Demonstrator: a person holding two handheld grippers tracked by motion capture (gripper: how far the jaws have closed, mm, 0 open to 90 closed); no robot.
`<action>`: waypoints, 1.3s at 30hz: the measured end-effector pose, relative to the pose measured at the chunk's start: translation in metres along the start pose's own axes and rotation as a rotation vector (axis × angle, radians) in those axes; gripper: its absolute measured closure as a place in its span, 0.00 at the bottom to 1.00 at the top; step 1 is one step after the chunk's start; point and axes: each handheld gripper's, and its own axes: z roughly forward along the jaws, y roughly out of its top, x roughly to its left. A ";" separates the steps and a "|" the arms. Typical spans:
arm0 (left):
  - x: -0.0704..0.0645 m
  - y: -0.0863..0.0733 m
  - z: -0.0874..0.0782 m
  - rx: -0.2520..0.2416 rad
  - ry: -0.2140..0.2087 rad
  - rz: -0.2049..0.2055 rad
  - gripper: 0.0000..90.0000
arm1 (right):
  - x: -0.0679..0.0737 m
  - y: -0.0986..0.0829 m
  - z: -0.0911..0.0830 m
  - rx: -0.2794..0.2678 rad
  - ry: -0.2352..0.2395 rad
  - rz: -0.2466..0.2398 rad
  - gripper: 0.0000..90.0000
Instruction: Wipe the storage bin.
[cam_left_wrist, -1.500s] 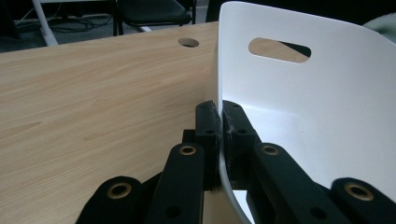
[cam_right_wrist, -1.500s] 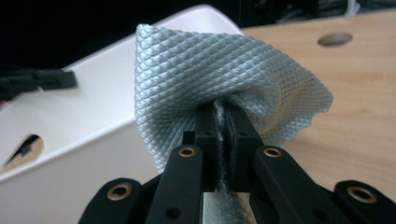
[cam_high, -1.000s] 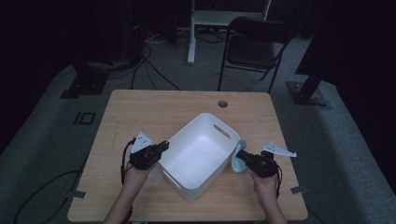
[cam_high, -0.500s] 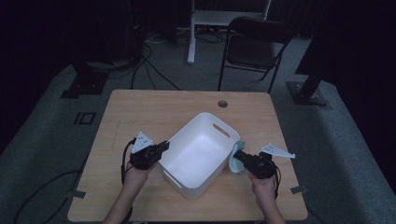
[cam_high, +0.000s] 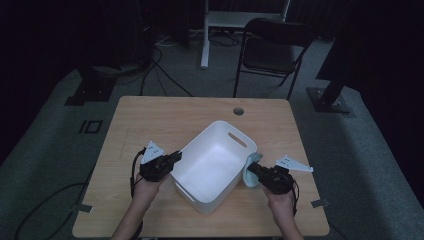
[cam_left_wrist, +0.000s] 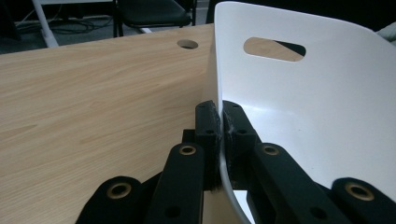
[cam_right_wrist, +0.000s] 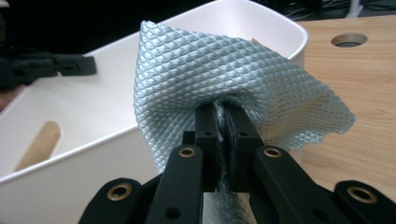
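Bin (cam_high: 215, 165) rim pinched, L hand-held gripper (cam_left_wrist: 219, 116); R hand-held gripper (cam_right_wrist: 223, 116) clamps cloth (cam_right_wrist: 210, 70).

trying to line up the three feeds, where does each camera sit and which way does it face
High view: above the person's side, facing forward and down at the table; forearms and both tongs show.
Left gripper view: rides the left tongs, shut on the white tub wall.
Right gripper view: rides the right tongs, pinching a teal cloth.
Shared: tub, table.
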 end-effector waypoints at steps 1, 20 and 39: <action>0.000 0.000 0.000 0.002 0.002 0.005 0.97 | -0.001 -0.001 0.001 0.002 0.002 0.008 0.95; -0.002 -0.001 0.001 -0.013 0.023 -0.009 0.96 | -0.004 -0.010 0.011 0.052 0.043 0.026 0.95; -0.005 0.000 0.002 -0.010 0.034 0.004 0.97 | 0.007 -0.003 0.000 -0.006 0.076 -0.003 0.95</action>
